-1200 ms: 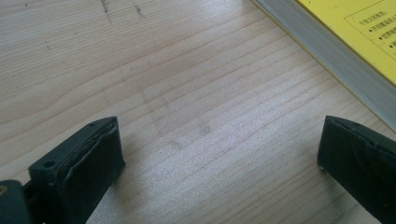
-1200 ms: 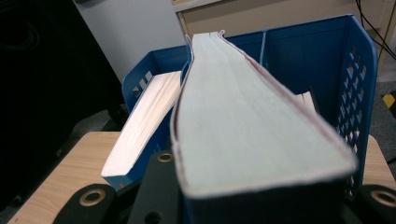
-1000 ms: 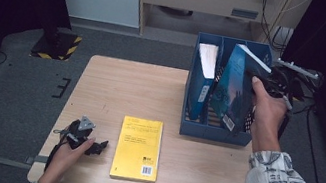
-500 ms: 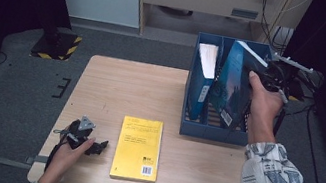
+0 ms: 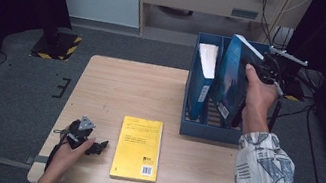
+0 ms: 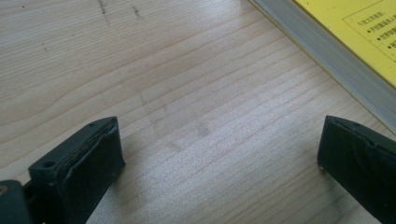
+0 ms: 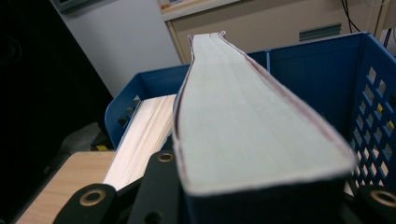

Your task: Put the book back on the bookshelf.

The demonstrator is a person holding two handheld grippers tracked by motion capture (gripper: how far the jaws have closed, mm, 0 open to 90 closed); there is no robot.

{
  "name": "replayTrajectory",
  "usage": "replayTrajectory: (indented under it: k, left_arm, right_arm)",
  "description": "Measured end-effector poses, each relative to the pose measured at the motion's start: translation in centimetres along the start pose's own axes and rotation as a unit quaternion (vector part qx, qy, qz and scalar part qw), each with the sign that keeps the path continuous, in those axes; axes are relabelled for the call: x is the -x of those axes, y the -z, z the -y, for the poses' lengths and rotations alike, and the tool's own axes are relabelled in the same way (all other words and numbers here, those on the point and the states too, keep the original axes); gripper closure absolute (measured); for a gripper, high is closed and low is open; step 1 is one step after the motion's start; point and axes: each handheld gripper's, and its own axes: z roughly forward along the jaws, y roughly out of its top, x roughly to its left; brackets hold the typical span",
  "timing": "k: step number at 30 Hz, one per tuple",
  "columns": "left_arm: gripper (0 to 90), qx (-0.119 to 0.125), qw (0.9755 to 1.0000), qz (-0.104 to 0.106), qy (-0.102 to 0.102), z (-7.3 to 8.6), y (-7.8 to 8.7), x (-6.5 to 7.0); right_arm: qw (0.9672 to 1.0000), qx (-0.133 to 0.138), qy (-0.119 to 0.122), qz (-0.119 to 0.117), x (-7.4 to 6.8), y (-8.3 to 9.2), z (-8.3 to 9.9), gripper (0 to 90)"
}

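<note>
My right gripper is clamped on the blue book, jaws pinching its spine edge; book stands tilted inside the middle slot of the blue file rack at the table's far right. Another book stands in the slot next to it. My left gripper rests on the tabletop near the front edge, jaws spread wide, nothing between them, just beside the yellow book lying flat

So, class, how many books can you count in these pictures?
3: a yellow book flat on the table, one standing in the blue file box's left slot, one blue book held by the right gripper.
</note>
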Motion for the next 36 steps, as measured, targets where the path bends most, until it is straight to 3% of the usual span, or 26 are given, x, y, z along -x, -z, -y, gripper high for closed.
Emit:
replayTrajectory:
  k: [16, 36]
  left_arm:
    - [0.0, -0.001, 1.0, 0.001, -0.001, 0.0, 0.0, 0.0]
    - [0.0, -0.002, 1.0, 0.003, -0.003, -0.1, -0.1, 0.0]
  right_arm:
    - [0.9996, 0.011, 0.014, 0.021, -0.3, -2.6, 0.8, 73.1]
    - [0.9994, -0.003, 0.017, 0.028, 0.3, -4.9, 5.0, 73.1]
